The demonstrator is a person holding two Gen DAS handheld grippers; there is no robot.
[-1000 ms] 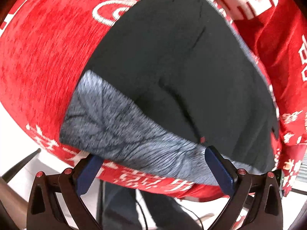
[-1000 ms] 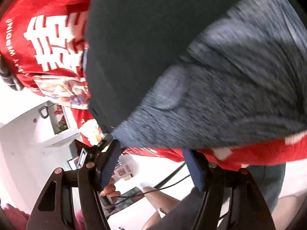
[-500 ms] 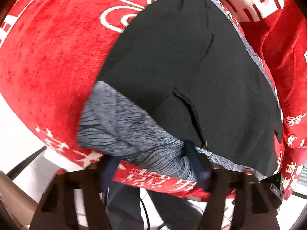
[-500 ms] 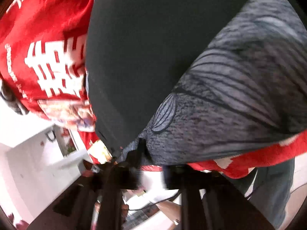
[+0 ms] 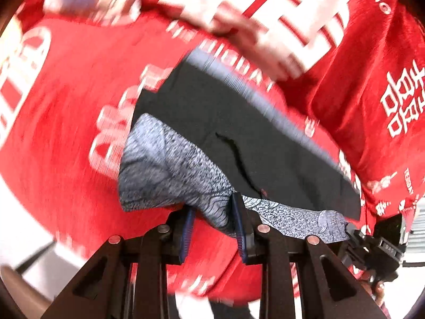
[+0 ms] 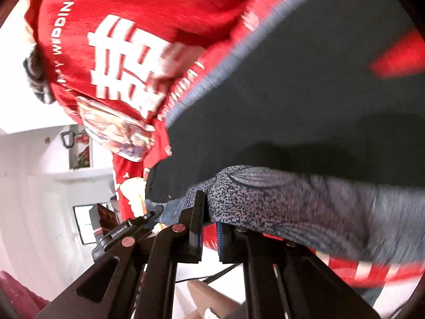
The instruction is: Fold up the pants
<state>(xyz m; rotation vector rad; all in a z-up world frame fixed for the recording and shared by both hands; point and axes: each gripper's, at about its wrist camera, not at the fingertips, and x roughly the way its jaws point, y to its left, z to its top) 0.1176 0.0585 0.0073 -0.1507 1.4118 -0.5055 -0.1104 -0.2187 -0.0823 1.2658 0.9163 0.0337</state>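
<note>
Black pants (image 5: 239, 122) with a grey patterned band (image 5: 164, 164) lie on a red blanket (image 5: 66, 106). My left gripper (image 5: 213, 212) is closing its jaws, and the band's edge is bunched and pinched between the blue pads. In the right wrist view the same pants (image 6: 305, 101) fill the upper right. My right gripper (image 6: 208, 212) is closing too, and its pads squeeze a fold of the grey band (image 6: 279, 199). The band hangs stretched between the two grippers. Each view shows the other gripper at the band's far end, the right one (image 5: 377, 242) and the left one (image 6: 119, 234).
The red blanket (image 6: 132, 13) bears large white characters and drapes over the edge. A printed cushion (image 6: 117, 130) lies on it at the left. White walls and a shelf (image 6: 39, 172) stand beyond. A brown chair part (image 5: 16, 292) is low at the left.
Both grippers went from open to closed on the grey band. Both then rose, lifting the band's edge off the blanket, and the pants now look smaller and farther away.
</note>
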